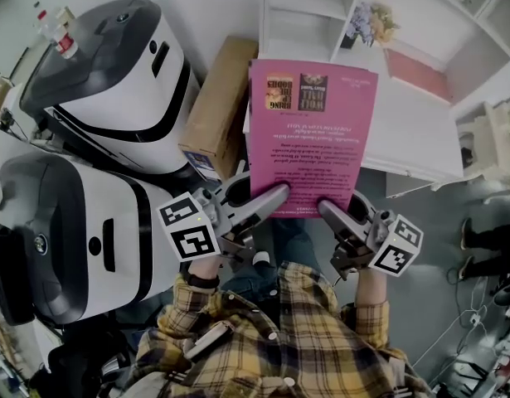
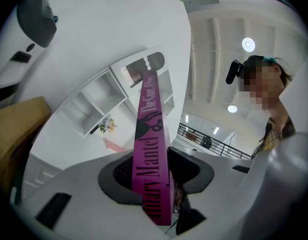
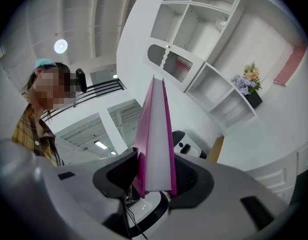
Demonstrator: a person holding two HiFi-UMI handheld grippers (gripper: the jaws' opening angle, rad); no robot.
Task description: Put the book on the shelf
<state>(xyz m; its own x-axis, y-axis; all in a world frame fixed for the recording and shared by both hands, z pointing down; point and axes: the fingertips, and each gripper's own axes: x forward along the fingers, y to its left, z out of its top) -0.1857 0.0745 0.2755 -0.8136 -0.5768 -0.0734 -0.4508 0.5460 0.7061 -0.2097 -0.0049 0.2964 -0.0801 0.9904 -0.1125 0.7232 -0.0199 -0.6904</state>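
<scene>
White shelf unit point(image 1: 420, 123) occupies the frame's upper right. Pink book point(image 1: 313, 114), long axis pointing up-frame beside it, is clamped at its lower edge by left gripper point(image 1: 269, 199) and right gripper point(image 1: 334, 212).

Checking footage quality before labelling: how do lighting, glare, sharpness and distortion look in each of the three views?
Head view: even light, no glare on the book, though its small print is soft and the shelf edges bow. Left gripper view: heavy fisheye, dark corners, a ceiling lamp blooms white. Right gripper view: same fisheye and dark rim, another lamp flares at upper left.
</scene>
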